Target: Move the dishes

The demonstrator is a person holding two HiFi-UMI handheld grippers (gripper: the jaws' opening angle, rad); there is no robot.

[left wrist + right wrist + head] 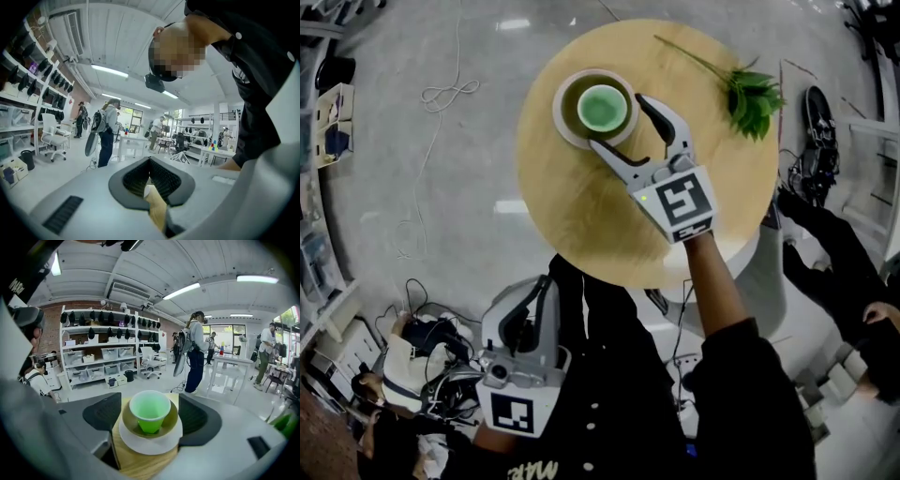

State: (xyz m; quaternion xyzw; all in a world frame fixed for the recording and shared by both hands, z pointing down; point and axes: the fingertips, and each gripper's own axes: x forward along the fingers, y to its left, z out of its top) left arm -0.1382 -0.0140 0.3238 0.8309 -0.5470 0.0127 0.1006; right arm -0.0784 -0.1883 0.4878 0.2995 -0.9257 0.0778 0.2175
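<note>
The left tool (542, 298), jaws closed and empty, hangs off the worktop's (581, 220) near edge. The right tool (617, 120) gapes wide around a green cup (602, 109) in a bowl (570, 97) on a plate (565, 134), near the far left edge.

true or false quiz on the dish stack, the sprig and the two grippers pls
1. The green cup stands in the olive bowl, which sits on the white plate. True.
2. The right gripper is shut on the cup. False: its jaws stand wide open at the stack, and neither pad presses on the cup.
3. A leafy sprig lies on the wooden table, apart from the dishes. True.
4. The left gripper is open above the plate. False: it is shut, holds nothing and is off the table, close to the person's body.
</note>
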